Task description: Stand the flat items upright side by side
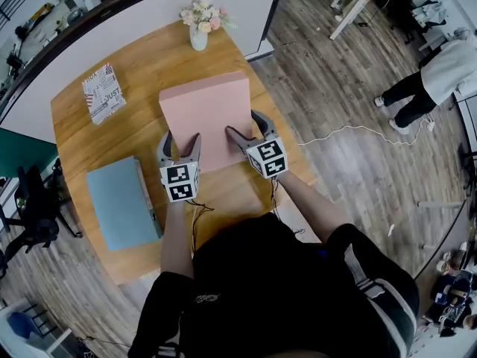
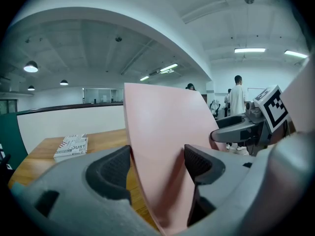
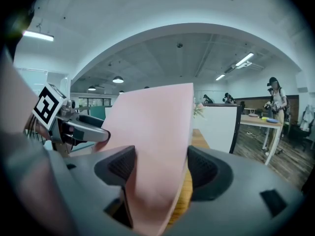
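Left gripper [image 1: 182, 140], right gripper [image 1: 242, 124] side by side, clamping pink box [image 1: 205, 101].

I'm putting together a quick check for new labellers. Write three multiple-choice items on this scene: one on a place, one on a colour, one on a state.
1. The flower vase stands:
A) at the far edge of the table
B) on the floor
C) at the table's near edge

2. The held box, gripped by the left claw and right claw, is:
A) green
B) pink
C) black

3. The blue-grey box is:
A) standing upright
B) lying flat on the table
C) lifted in the air

Answers:
1 A, the flower vase sits by the far edge, next to the white partition.
2 B, the held box shows pink in all three views.
3 B, its broad face rests on the wood.
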The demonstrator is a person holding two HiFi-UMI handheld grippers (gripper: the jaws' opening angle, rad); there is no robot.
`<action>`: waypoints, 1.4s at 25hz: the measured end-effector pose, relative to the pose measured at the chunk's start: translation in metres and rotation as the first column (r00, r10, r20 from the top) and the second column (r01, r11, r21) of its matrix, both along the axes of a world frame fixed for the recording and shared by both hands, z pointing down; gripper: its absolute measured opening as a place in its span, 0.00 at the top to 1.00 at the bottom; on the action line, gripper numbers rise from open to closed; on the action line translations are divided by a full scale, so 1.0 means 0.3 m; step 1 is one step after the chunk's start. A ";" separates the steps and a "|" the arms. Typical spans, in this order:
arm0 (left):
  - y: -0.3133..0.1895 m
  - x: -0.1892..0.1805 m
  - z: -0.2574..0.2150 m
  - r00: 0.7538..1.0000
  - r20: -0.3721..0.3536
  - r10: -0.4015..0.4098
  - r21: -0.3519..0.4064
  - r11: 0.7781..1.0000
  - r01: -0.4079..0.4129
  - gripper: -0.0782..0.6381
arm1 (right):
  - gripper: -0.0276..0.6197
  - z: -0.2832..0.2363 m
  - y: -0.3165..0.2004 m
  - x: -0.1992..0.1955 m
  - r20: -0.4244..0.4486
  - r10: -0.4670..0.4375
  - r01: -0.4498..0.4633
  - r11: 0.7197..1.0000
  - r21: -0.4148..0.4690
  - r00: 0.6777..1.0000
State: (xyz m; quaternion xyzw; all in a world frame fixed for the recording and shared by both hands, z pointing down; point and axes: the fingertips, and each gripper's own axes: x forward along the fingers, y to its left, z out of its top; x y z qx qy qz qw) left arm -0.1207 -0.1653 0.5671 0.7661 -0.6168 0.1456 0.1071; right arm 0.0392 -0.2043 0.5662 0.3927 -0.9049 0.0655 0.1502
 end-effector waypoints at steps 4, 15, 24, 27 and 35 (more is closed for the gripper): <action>0.036 0.025 -0.020 0.999 0.043 -0.005 0.061 0.998 0.002 0.40 | 0.44 -0.011 0.033 0.022 0.014 -0.003 0.002 1.000 0.021 1.000; 0.103 0.048 -0.046 0.994 0.105 0.005 0.105 0.994 -0.016 0.40 | 0.45 -0.033 0.111 0.049 0.007 0.040 -0.040 0.997 0.065 0.999; -0.003 0.026 -0.073 0.974 0.226 0.014 0.164 0.985 -0.052 0.40 | 0.50 -0.048 0.049 0.047 0.060 0.091 -0.097 0.990 0.100 0.994; 0.003 0.009 -0.049 0.976 0.216 0.003 0.144 0.989 -0.034 0.40 | 0.49 -0.040 0.067 0.033 0.044 0.053 -0.057 0.993 0.101 0.998; 0.018 0.007 -0.045 0.979 0.202 0.001 0.131 0.991 -0.028 0.40 | 0.47 -0.041 0.081 0.043 0.038 -0.062 0.058 0.994 0.089 0.997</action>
